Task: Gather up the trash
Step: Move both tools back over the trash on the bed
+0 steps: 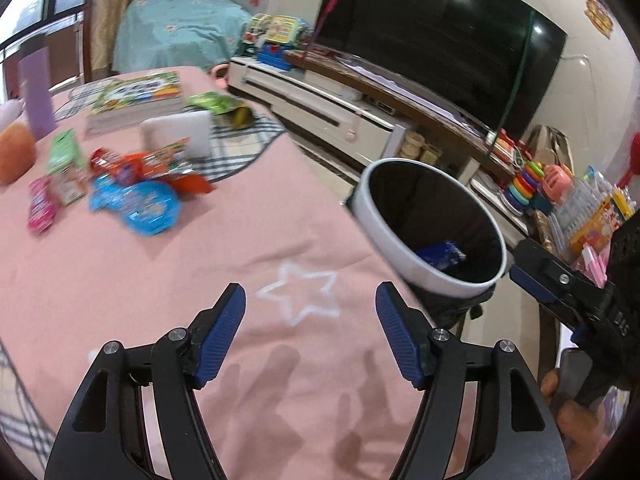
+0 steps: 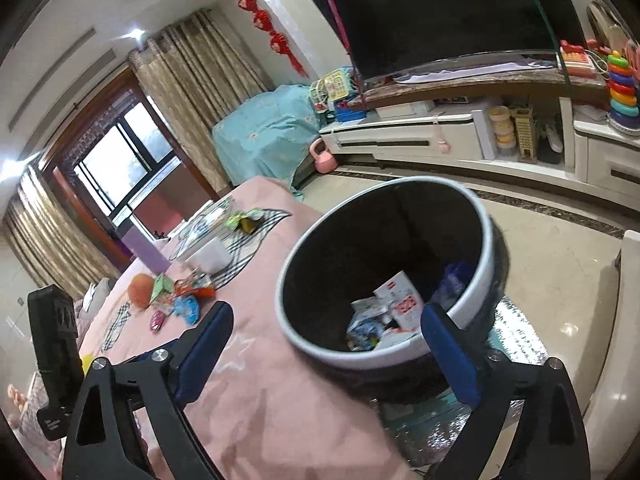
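A pile of snack wrappers (image 1: 132, 196) in blue, red, green and pink lies on the pink tablecloth (image 1: 200, 272) at the far left. My left gripper (image 1: 310, 292) hovers open over a white star print, with nothing between its fingers. A black trash bin with a white rim (image 1: 384, 236) stands just off the table's right edge, a blue wrapper inside. In the right wrist view my right gripper (image 2: 327, 314) stands wide open at the near rim of the bin (image 2: 486, 240), holding nothing. Inside it lie a white carton (image 2: 400, 300) and crumpled wrappers. The wrapper pile (image 2: 180, 300) shows to the left.
On the table are a stack of books (image 1: 136, 100), a purple bottle (image 1: 36, 92), an orange plush (image 1: 14, 152) and a white box (image 1: 180, 134). Beyond the bin are a TV (image 1: 440, 36), a low cabinet (image 2: 420, 140), toys (image 1: 532, 188) and a pink kettlebell (image 2: 326, 160).
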